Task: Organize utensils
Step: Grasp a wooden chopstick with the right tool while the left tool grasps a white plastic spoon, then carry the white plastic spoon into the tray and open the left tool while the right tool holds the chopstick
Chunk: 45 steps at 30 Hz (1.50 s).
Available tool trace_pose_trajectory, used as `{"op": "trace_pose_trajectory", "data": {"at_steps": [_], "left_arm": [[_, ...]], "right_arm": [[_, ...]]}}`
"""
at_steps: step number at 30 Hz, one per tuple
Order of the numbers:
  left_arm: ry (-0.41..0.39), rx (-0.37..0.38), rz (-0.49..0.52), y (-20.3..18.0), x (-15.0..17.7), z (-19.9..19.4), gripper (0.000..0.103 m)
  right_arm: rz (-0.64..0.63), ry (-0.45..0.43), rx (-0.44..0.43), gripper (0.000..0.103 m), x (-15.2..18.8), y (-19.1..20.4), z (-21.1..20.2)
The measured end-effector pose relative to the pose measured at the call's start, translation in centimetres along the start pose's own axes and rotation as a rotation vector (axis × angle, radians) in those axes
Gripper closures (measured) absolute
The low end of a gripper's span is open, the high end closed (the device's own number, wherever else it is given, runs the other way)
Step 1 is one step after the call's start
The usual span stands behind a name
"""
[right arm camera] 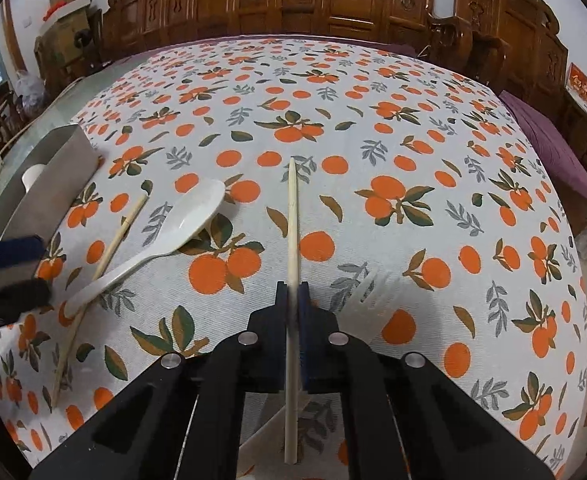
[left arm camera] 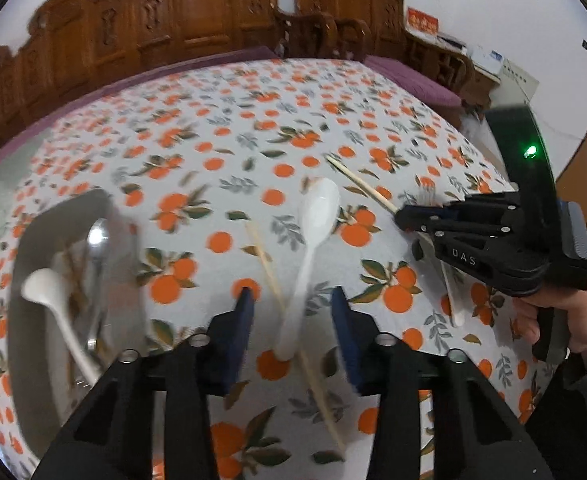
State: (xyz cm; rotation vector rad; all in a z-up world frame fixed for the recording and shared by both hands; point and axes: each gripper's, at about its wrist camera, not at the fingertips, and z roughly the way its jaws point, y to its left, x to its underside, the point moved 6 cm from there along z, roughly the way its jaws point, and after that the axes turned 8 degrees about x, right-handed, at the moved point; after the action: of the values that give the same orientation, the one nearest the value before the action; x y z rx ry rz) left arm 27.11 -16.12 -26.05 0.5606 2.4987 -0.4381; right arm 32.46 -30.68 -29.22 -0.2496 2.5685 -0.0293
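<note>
Right tool [right arm camera: 292,286]: pads pressed together on a wooden chopstick [right arm camera: 292,216], which runs straight out between them and points away across the surface [right arm camera: 373,80]. A white plastic fork [right arm camera: 367,292] lies just right of the pads, partly hidden under the tool.

Left tool [left arm camera: 291,308]: pads part-spread, straddling the handle of a white spoon [left arm camera: 311,240] and a second chopstick [left arm camera: 269,276] crossing under it; no pad contact visible. Frame blurred.

Metal tray [left arm camera: 29,240] at left edge of the orange-print tablecloth; inside it, a white spoon [left arm camera: 53,300] and a metal spoon [left arm camera: 97,248], other contents unclear.

A hand [left arm camera: 553,312] holds the right tool's grip.
</note>
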Motion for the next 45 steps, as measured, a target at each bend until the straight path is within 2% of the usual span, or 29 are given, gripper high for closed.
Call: {"op": "trace_pose_trajectory", "data": {"at_steps": [7, 8, 10, 14, 21, 23, 24, 25, 29, 45], "left_arm": [[0.062, -0.028, 0.059, -1.1, -0.8, 3.8, 0.069], [0.073, -0.026, 0.056, -1.0, -0.7, 4.2, 0.072], [0.079, -0.013, 0.058, -0.9, -0.6, 4.5, 0.078], [0.079, 0.005, 0.054, -1.1, -0.6, 4.9, 0.079], [0.089, -0.034, 0.062, -0.5, -0.3, 5.6, 0.079], [0.089, -0.044, 0.082, -0.7, -0.2, 5.6, 0.084], [0.087, -0.043, 0.086, -0.7, -0.2, 5.6, 0.09], [0.088, -0.039, 0.089, -0.9, -0.1, 5.5, 0.095], [0.078, -0.026, 0.09, -1.2, 0.1, 5.0, 0.095], [-0.05, -0.023, 0.038, 0.3, -1.0, -2.2, 0.095]], "right_arm": [[0.008, -0.02, -0.01, 0.097, 0.1, -0.3, -0.7], [0.012, -0.022, -0.012, 0.097, 0.1, -0.4, -0.8], [0.014, -0.022, -0.017, 0.097, 0.1, -0.5, -0.8], [0.009, -0.026, -0.024, 0.097, 0.0, -0.5, -0.8], [0.009, -0.037, -0.03, 0.097, -0.2, -0.1, -1.0], [0.008, -0.037, -0.03, 0.097, -0.2, -0.1, -1.0], [0.009, -0.038, -0.028, 0.097, -0.2, -0.1, -1.1], [0.008, -0.038, -0.029, 0.097, -0.2, -0.1, -1.1], [0.005, -0.044, -0.026, 0.097, -0.3, 0.1, -1.3], [-0.039, -0.089, -0.052, 0.097, -0.1, 2.9, -3.8]]}}
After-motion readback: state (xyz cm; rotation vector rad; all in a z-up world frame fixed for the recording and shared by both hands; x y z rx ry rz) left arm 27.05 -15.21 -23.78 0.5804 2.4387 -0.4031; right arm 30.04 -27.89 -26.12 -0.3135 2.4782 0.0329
